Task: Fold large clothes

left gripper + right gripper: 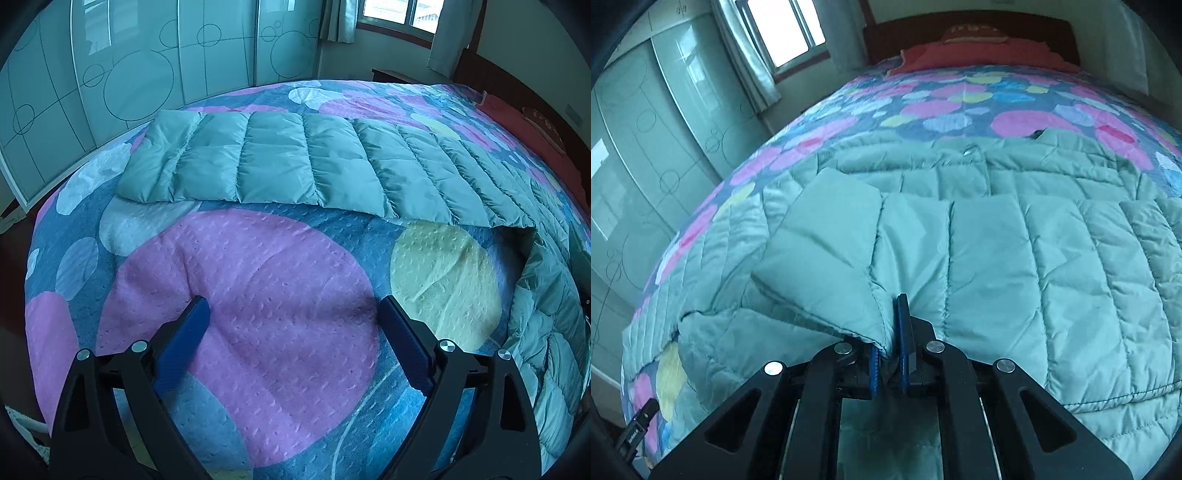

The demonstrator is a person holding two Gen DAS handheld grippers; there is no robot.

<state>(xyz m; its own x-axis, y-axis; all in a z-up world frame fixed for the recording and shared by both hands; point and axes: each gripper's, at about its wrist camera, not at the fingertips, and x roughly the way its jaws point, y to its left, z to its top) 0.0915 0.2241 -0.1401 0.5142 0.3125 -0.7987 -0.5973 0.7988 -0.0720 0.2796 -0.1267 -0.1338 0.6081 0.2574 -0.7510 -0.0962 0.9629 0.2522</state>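
Surface: bed with circle-patterned pink and blue bedspread (pixel 258 280), mirrored wardrobe doors (pixel 110 74) behind.
Garment: pale green quilted puffer coat (pixel 1015 258) flat on the bed, its sleeve (pixel 258 162) stretched sideways.
Left gripper (pixel 293 314): jaws spread wide, nothing between, over bare bedspread; the sleeve lies ahead, long axis crosswise.
Right gripper (pixel 892 332): clamped on the other sleeve's edge (pixel 820 258), lifted over the coat body.
Nearer arm: left, probably, for the stretched sleeve.

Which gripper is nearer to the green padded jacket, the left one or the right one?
Right. The right gripper is shut on a fold of the jacket. The left gripper is open over the bedspread, apart from the jacket sleeve.
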